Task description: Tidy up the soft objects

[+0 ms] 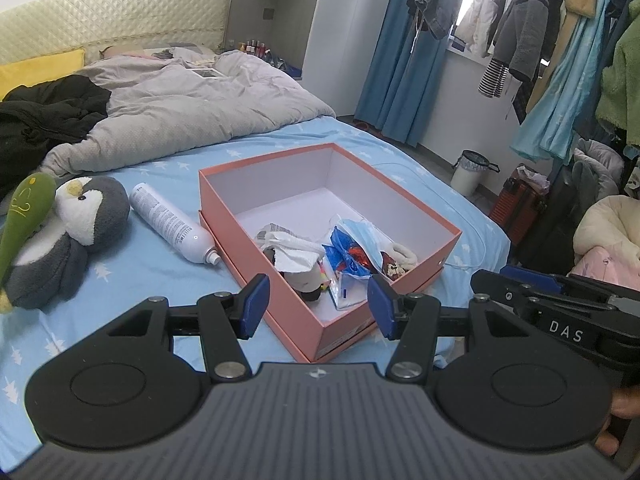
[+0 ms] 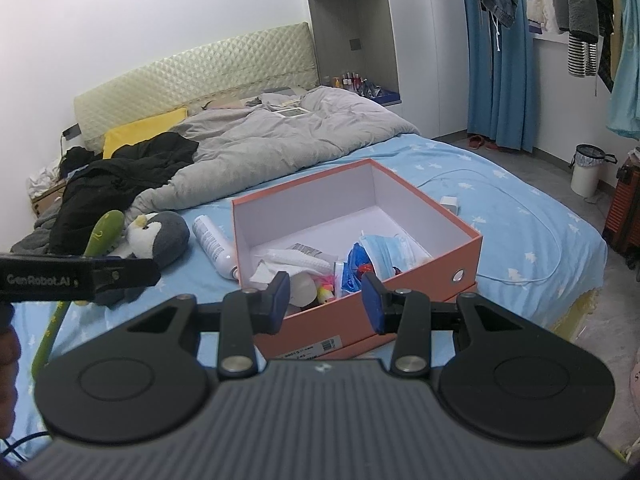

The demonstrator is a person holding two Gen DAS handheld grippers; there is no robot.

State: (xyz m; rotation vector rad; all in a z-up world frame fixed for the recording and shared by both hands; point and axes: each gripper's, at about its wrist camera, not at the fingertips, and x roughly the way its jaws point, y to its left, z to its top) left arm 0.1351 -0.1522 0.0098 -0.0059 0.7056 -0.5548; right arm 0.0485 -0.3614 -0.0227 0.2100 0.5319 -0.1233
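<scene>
- Left wrist view: the stuffed penguin (image 1: pixel 76 236), the clearest soft thing not yet put away, lies on the blue bedsheet (image 1: pixel 132 280) far off to the left of the left gripper (image 1: pixel 318 306) fingers, with a green plush toy (image 1: pixel 24 224) leaning against its left side.
- Between the penguin and the box lies a white spray can (image 1: pixel 172 224), touching or nearly touching the box's left wall; being hard, it probably does not belong with the soft things.
- The orange box (image 1: pixel 420 212) sits straight ahead of both pairs of fingers, open at the top, likely serving as the bin for sorting. Its near half already holds a white cloth (image 1: pixel 296 250), a blue face mask (image 1: pixel 360 232) and a blue plastic packet (image 1: pixel 344 260); the far half is bare.
- The left fingers are released, spread apart with nothing between them, poised above the box's near corner.
- In the right wrist view the right gripper (image 2: pixel 325 300) fingers are likewise apart and empty, hovering over the near wall of the box (image 2: pixel 440 260). The penguin (image 2: pixel 160 236) lies far to their left.
- Both grippers look parked between moves; reaching left for the penguin seems the sensible next step.
- Beyond the box, a grey duvet (image 1: pixel 192 112) and a black jacket (image 1: pixel 44 116) are heaped toward the headboard.
</scene>
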